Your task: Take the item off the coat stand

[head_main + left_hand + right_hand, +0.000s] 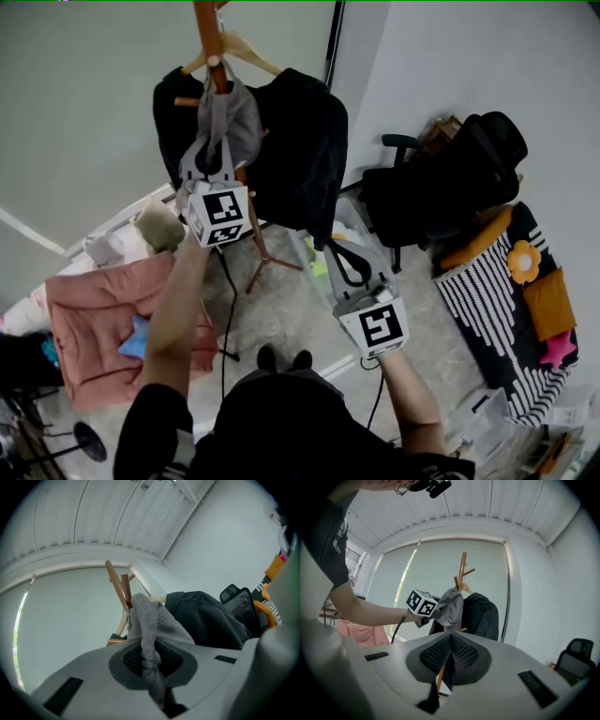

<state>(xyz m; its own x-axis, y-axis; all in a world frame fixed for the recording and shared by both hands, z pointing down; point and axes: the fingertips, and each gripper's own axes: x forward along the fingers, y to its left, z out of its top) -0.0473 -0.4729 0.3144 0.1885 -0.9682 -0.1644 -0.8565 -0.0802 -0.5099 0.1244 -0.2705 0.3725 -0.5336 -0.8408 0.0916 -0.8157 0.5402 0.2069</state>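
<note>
Pale walls close round a cluttered floor (281, 309) in the head view, where a wooden coat stand (208, 37) carries a grey item (230, 117) and, on a hanger, a black jacket (300, 159). The left tool (210, 155) is up at the grey item; the right tool (345, 258) hangs low, well apart from it. A sideways tug looks likely to snag the cloth on its peg, rock the stand, or drag the jacket off too. Lifting up and clear seems safer.

The left gripper view shows the left tool (151, 660) clamped on a twisted fold of the grey item (147, 620), which runs up from between the jaws to the stand (115, 581), just beside the jacket (206, 620). Only a thin bunch is pinched, so it could slip out.

The right gripper view shows the right tool (449, 656) closed with nothing in it. The grey item (450, 605) hangs ahead on the stand (462, 569).
</note>
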